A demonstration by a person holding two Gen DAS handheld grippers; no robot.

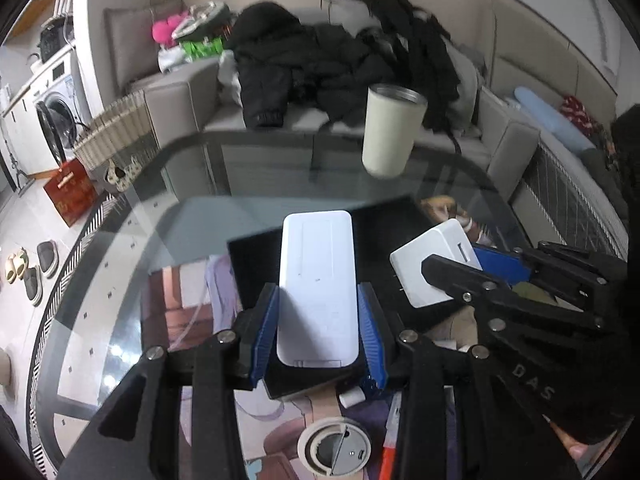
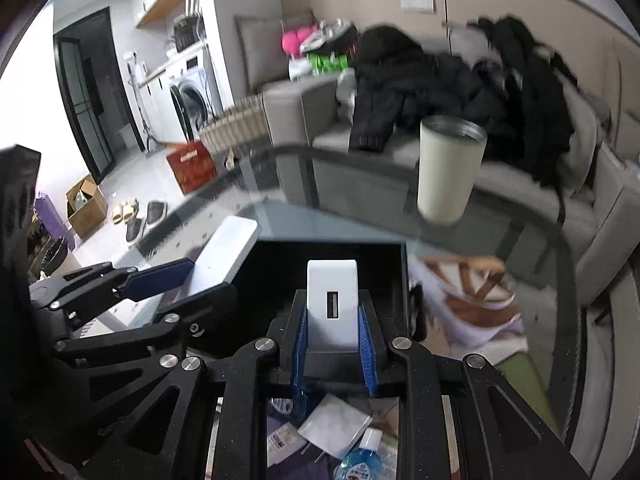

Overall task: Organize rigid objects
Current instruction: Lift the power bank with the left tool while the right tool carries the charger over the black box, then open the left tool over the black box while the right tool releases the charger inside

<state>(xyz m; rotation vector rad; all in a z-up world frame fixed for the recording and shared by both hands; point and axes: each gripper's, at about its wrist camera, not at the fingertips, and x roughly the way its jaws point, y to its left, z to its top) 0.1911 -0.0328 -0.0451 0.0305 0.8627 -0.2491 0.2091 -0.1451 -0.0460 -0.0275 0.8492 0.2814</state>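
My left gripper is shut on a flat white rectangular device, blue pads pressed on its long sides, above a black tray on the glass table. To its right my right gripper holds a white charger block. In the right wrist view my right gripper is shut on that charger block, its USB slot facing me, over the black tray. My left gripper comes in from the left with the white device.
A cream tumbler stands upright farther back on the glass. Under the glass lie a round white gadget, a blue bottle and papers. Behind the table a grey sofa carries black coats; a wicker basket sits left.
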